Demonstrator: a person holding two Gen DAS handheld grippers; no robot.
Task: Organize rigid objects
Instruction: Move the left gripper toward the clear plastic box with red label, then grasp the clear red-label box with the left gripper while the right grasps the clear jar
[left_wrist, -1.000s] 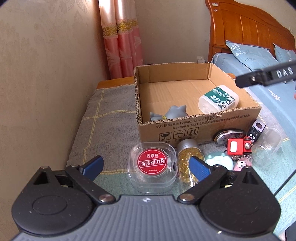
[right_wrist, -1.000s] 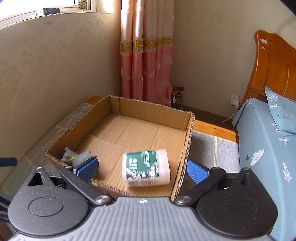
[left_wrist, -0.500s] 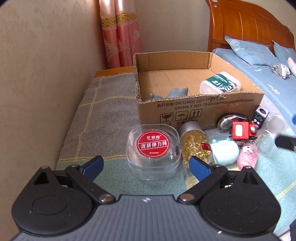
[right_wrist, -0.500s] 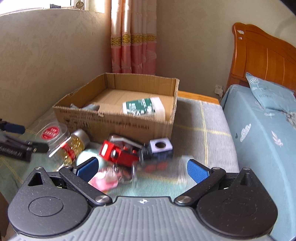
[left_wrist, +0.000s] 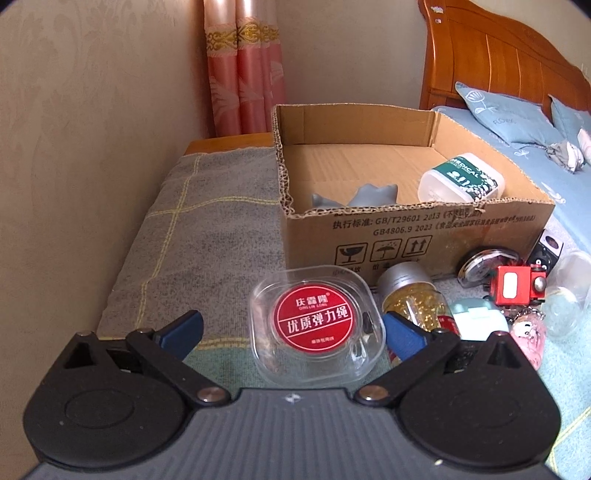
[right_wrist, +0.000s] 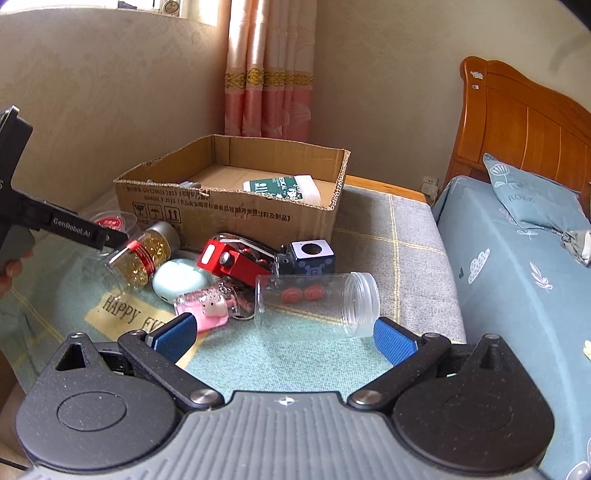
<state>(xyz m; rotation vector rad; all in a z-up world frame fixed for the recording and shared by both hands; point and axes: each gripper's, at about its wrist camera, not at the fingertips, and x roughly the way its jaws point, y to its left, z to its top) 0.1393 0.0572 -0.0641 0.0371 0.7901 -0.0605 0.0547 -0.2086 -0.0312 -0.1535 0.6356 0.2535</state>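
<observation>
In the left wrist view a clear square case with a red label (left_wrist: 314, 321) lies on the cloth between the pads of my left gripper (left_wrist: 291, 330). Its jaws are opening and neither pad presses on the case. My right gripper (right_wrist: 284, 334) stands open just short of a clear jar (right_wrist: 317, 302) that lies on its side. The cardboard box (left_wrist: 406, 229) behind holds a white bottle with a green label (left_wrist: 461, 177) and a grey toy (left_wrist: 369, 194). A gold-bead bottle (right_wrist: 144, 254), mint case (right_wrist: 181, 278), red toy (right_wrist: 229, 260), pink keychain (right_wrist: 207, 306) and dark cube (right_wrist: 314, 254) lie before the box.
A wall runs along the left and pink curtains (left_wrist: 243, 74) hang behind the box. A bed with blue bedding (right_wrist: 517, 266) and a wooden headboard (right_wrist: 524, 129) lies to the right. Grey checked cloth (left_wrist: 207, 221) is bare left of the box.
My left gripper has sunk closer to the clear case. My right gripper has drawn back from over the box to the clutter in front, with the clear jar now just ahead of its fingers.
</observation>
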